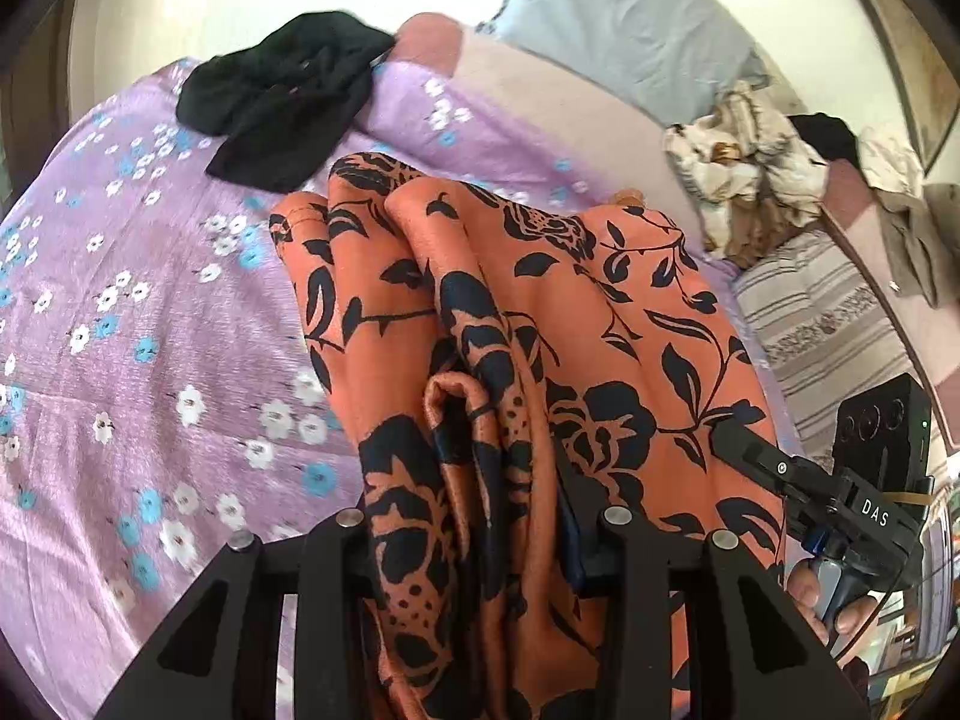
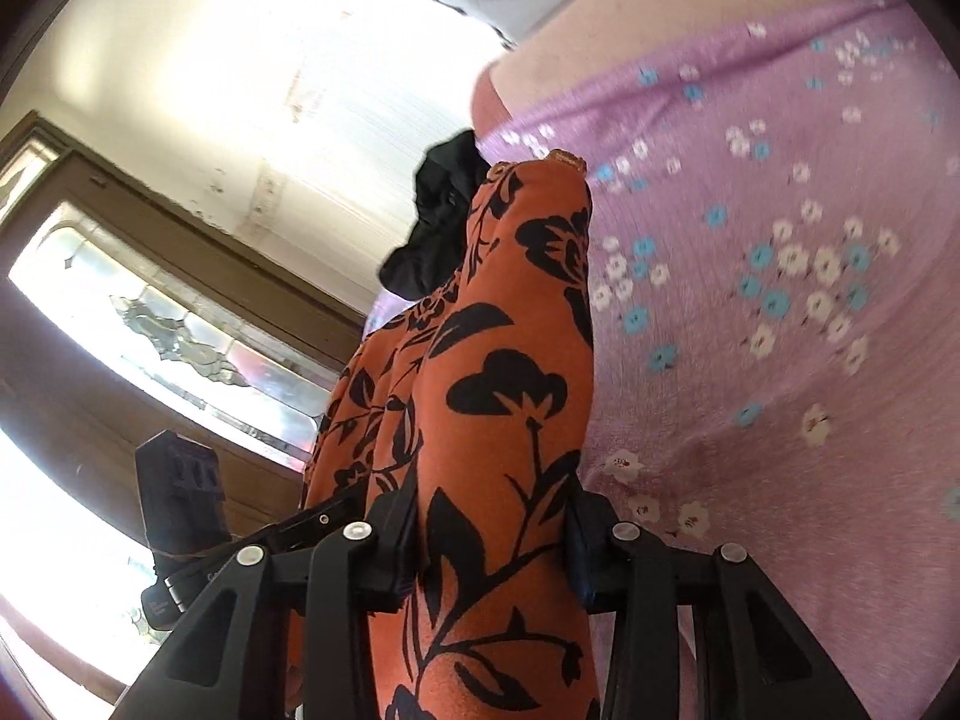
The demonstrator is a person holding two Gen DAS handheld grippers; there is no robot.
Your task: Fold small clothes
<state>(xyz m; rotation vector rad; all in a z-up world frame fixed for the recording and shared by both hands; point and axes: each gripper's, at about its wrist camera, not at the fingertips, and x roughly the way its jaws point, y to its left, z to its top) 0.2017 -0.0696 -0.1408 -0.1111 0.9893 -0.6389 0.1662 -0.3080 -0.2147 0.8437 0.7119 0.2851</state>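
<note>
Both the left gripper and the right gripper are clamped on the orange floral garment, holding it bunched above the bed, probably to spread it flat for folding.

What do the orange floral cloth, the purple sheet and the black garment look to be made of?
Orange cloth: a thin woven fabric, perhaps satin or viscose; it has a faint sheen and hangs in soft folds from both tools. Purple sheet: printed cotton-like weave, matte, with a fine ribbed grain. Black garment: soft, matte, crumpled, probably knit, though too dark to be sure.
</note>
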